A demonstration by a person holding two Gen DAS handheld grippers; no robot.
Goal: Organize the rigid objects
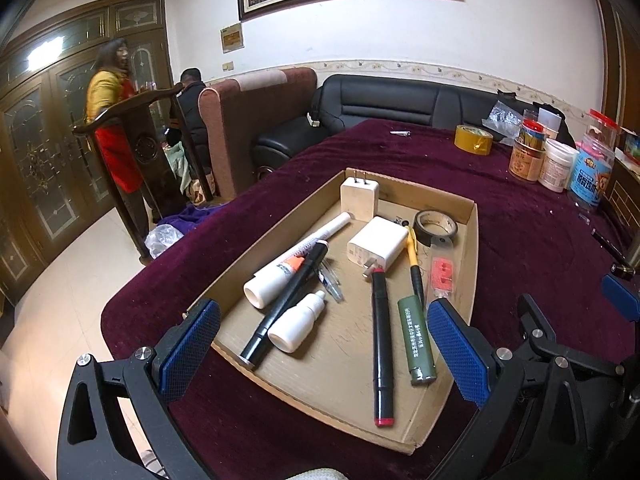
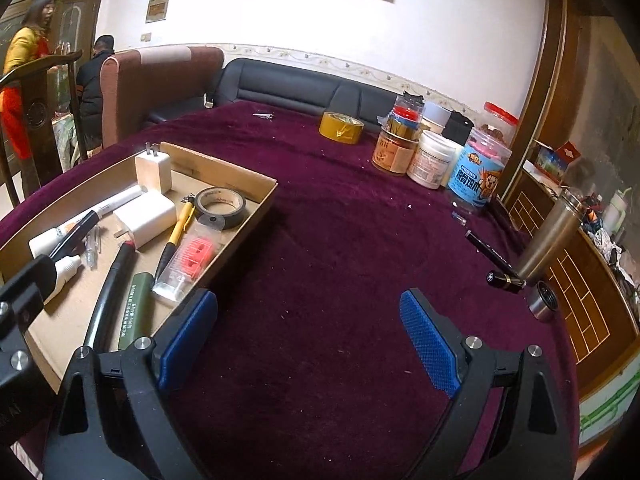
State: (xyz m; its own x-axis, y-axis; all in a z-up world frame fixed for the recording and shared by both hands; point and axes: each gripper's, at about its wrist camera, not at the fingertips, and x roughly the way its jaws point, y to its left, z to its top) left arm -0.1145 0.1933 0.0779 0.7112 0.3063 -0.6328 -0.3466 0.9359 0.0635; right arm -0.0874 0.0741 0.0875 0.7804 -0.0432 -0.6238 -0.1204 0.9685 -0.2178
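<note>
Pen [image 2: 493, 258] by the worktop's right edge looks stiff, slick; pinch mid-barrel, both tools [image 1: 324, 344] [image 2: 308, 340] spread, empty.

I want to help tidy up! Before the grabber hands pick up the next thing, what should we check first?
1. Right gripper open and holding nothing: ok.
2. Left gripper open and holding nothing: ok.
3. Something still left outside the cardboard tray: ok, a black pen lies loose on the purple tablecloth, near the right gripper.
4. Clear path to the pen: not ok, a metal flask stands right beside its far end and could get bumped.
5. Room in the tray for the pen: ok, bare cardboard shows at its near end.
6. Whether the pen's cap is on tight: cannot tell.
</note>
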